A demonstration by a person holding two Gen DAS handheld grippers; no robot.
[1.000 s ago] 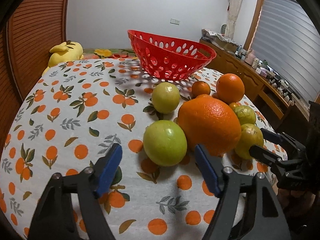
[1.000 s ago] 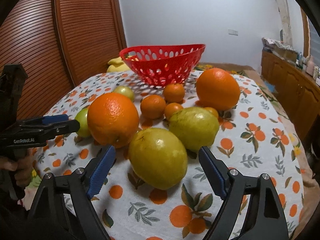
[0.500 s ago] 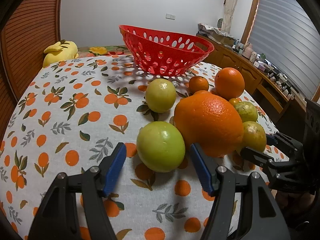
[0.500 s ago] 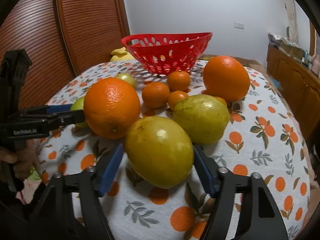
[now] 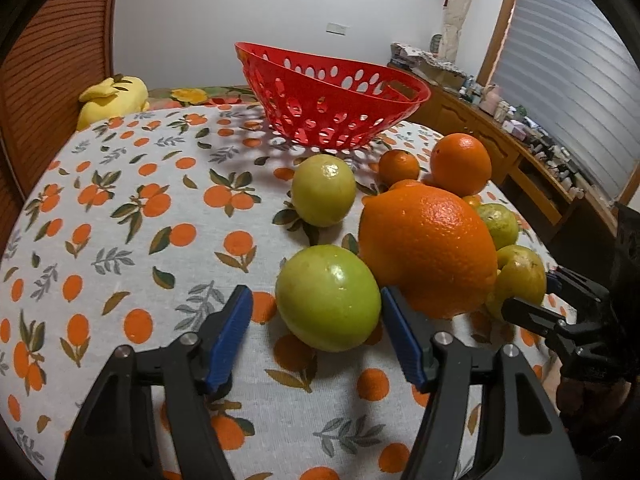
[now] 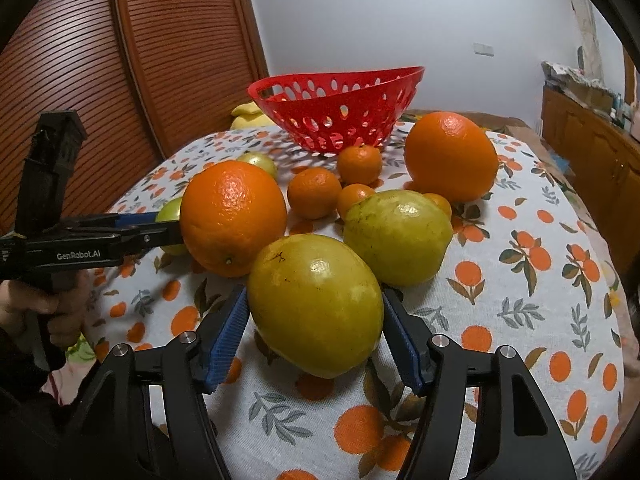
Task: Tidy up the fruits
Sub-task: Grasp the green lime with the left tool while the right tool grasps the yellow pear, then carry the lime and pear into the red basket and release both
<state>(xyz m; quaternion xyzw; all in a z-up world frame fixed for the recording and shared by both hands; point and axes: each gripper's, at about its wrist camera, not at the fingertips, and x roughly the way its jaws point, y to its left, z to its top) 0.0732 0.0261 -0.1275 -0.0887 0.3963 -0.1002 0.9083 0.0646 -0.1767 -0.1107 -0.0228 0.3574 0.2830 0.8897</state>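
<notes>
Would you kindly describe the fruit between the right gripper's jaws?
Start at the red basket and come forward through the fruit cluster to its nearest piece. That yellow-green fruit sits between the right gripper jaws, larger than the small oranges and duller than the big ones.

The basket (image 5: 332,92) is glossy red plastic with punched holes. The tablecloth (image 5: 120,220) looks like matt woven cloth. The big orange (image 5: 428,252) has that pebbly, shiny peel, and the green fruit (image 5: 328,298) is smooth and waxy. Ribbed blue pads sit on matt black plastic fingers (image 6: 224,340), and the doors (image 6: 120,60) are slatted wood.

The left claw (image 6: 176,228) carries "GenRobot.AI" in white letters along its black arm.
</notes>
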